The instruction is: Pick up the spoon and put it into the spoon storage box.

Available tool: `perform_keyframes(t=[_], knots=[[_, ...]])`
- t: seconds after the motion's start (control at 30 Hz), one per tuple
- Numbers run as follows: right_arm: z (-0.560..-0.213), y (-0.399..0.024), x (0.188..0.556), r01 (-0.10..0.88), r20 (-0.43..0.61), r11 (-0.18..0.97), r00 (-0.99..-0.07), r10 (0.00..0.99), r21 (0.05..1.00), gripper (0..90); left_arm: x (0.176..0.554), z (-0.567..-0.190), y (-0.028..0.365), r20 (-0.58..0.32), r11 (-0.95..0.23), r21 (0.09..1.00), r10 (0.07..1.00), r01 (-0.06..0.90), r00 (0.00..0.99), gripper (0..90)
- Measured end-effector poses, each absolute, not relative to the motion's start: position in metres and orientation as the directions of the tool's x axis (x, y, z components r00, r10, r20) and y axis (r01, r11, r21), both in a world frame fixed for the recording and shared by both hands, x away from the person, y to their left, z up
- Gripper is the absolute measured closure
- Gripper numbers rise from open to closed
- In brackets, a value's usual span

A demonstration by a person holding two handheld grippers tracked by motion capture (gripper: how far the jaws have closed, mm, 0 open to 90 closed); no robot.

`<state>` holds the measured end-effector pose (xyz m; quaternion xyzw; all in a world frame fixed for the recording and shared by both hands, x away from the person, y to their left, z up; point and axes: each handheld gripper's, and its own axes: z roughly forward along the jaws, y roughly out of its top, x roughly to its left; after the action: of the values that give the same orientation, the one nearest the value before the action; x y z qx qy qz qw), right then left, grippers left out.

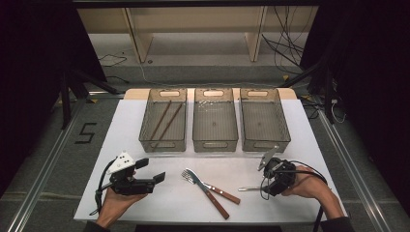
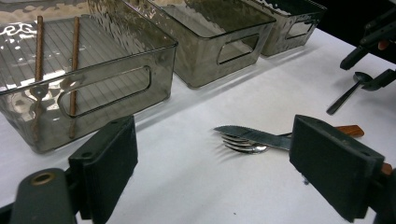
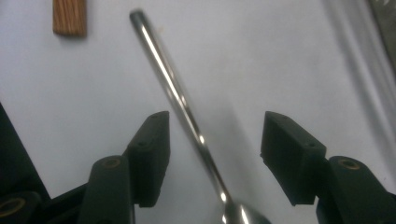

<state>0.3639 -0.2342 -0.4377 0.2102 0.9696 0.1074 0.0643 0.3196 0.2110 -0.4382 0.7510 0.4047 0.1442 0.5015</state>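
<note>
Spoon (image 3: 187,116) lies flat on the white surface (image 1: 159,198), in front of the right-hand bin (image 1: 263,121) and nearer the person than that bin's front wall. In the right gripper view its shiny handle runs up between the two black jaws, with the bowl at the bottom edge of that view. The right gripper (image 3: 215,154) hangs over it with the jaws set on either side of the handle; a gap shows between each pad and the metal, so the jaws are open around the spoon and not pressing on it. In the left gripper view the spoon (image 2: 348,93) lies dark on the surface, just under the black jaws of that gripper.

Left of the spoon, a fork (image 1: 205,186) and a knife (image 1: 212,188) with wooden handles lie crossed on the surface. In the high view the left gripper (image 1: 150,170) rests in the person's hand well to the left of the spoon, beyond the fork and knife. Its jaws stand wide open and hold nothing.

Beyond the spoon stand three clear bins in a row. The middle bin (image 1: 215,121) sits beside the right-hand bin, and the left-hand bin (image 1: 163,121), farthest from the spoon, holds two brown chopsticks (image 1: 164,121).
</note>
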Motion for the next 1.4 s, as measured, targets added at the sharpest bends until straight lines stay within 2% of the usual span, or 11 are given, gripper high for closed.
perform_keyframes(t=[0.37,0.87,1.03,1.4], knots=[[-0.447,-0.239,0.364,0.385,-0.055,0.911,-0.917,0.396,0.146,57.1,0.319,-0.439,0.212,-0.189,-0.17,0.873,0.748,0.458,0.637,14.9],[-0.452,-0.235,0.37,0.376,-0.017,0.921,-0.925,0.38,0.101,73.6,0.317,-0.44,0.21,-0.192,-0.171,0.873,0.741,0.457,0.644,14.9],[-0.452,-0.229,0.371,0.352,-0.021,0.934,-0.935,0.353,0.057,77.2,0.317,-0.44,0.208,-0.192,-0.172,0.873,0.739,0.456,0.646,14.9],[-0.452,-0.227,0.369,0.317,-0.017,0.947,-0.948,0.318,0.056,85.3,0.317,-0.44,0.208,-0.194,-0.173,0.873,0.736,0.457,0.648,14.9]])
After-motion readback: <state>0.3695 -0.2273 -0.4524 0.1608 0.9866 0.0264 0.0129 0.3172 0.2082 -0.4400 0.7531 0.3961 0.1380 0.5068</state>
